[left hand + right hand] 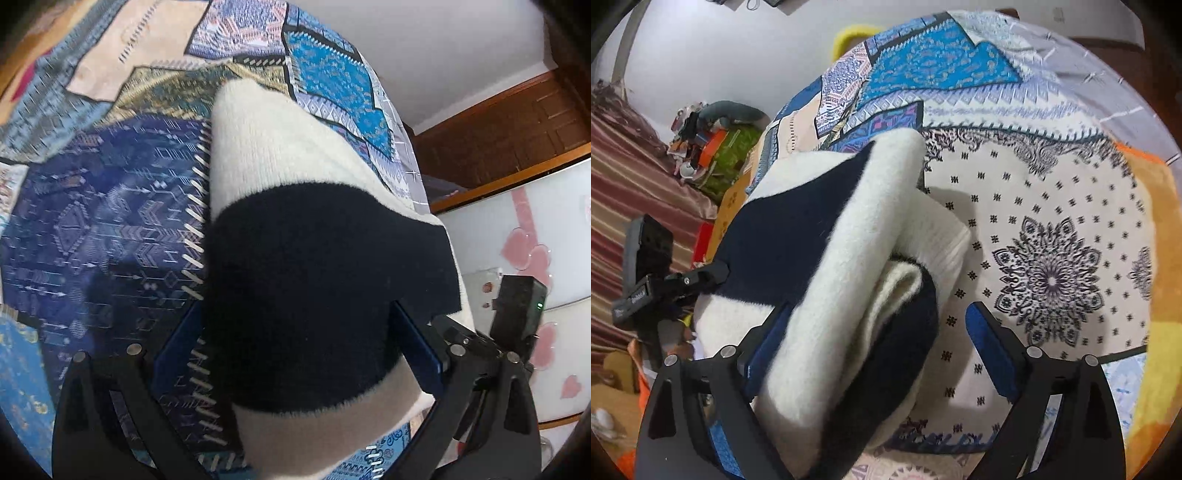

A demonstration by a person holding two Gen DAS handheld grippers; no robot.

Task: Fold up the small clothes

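A small knitted garment in cream and black stripes lies folded on the patterned bedspread. In the left wrist view it fills the space between the blue-padded fingers of my left gripper, whose jaws stand wide apart around it. In the right wrist view the same garment is a thick folded bundle. My right gripper is open, its left finger against the bundle and its right finger apart from it over the bedspread.
The other gripper's black body shows at each view's edge. The bed's edge runs near a white cabinet with pink hearts and a brown wooden door. A clutter pile and striped cloth lie beside the bed.
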